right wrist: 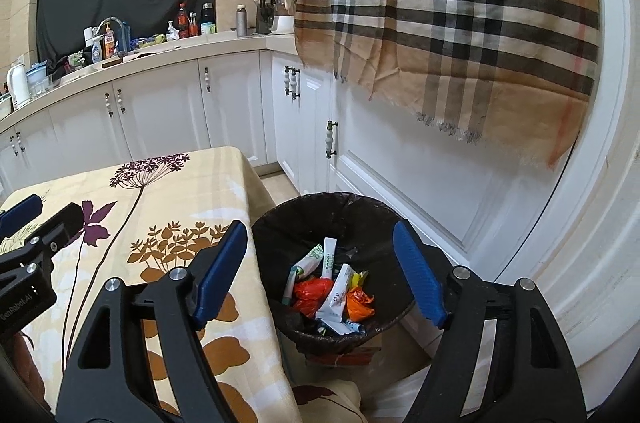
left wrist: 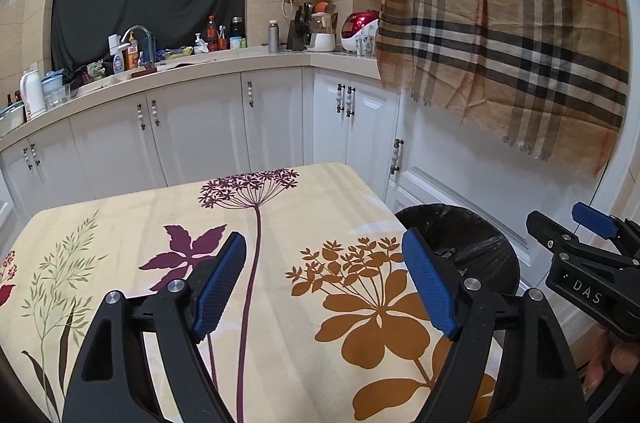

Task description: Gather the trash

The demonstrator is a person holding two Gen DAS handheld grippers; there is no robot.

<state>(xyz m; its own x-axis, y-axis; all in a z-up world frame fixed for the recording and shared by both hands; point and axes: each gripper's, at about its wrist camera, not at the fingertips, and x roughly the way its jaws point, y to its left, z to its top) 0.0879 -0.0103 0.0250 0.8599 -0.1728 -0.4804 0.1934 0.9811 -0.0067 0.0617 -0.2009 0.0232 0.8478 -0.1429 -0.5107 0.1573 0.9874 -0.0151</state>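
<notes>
A black lined trash bin point(right wrist: 344, 211) stands on the floor by the table's right edge; it also shows in the left wrist view point(left wrist: 460, 231). Inside lie white tubes point(right wrist: 338, 289), red point(right wrist: 312, 293) and orange wrappers point(right wrist: 360, 303). My right gripper point(right wrist: 320, 239) is open and empty, above the bin's near rim. My left gripper point(left wrist: 324, 247) is open and empty over the floral tablecloth point(left wrist: 280, 215). The right gripper shows at the right of the left wrist view point(left wrist: 592, 247); the left gripper shows at the left edge of the right wrist view point(right wrist: 28, 223).
White kitchen cabinets point(left wrist: 192, 131) run behind the table, with a cluttered counter point(left wrist: 168, 63) above. A plaid scarf point(left wrist: 512, 35) hangs over a white door on the right. A narrow strip of floor point(right wrist: 276, 183) lies between table and cabinets.
</notes>
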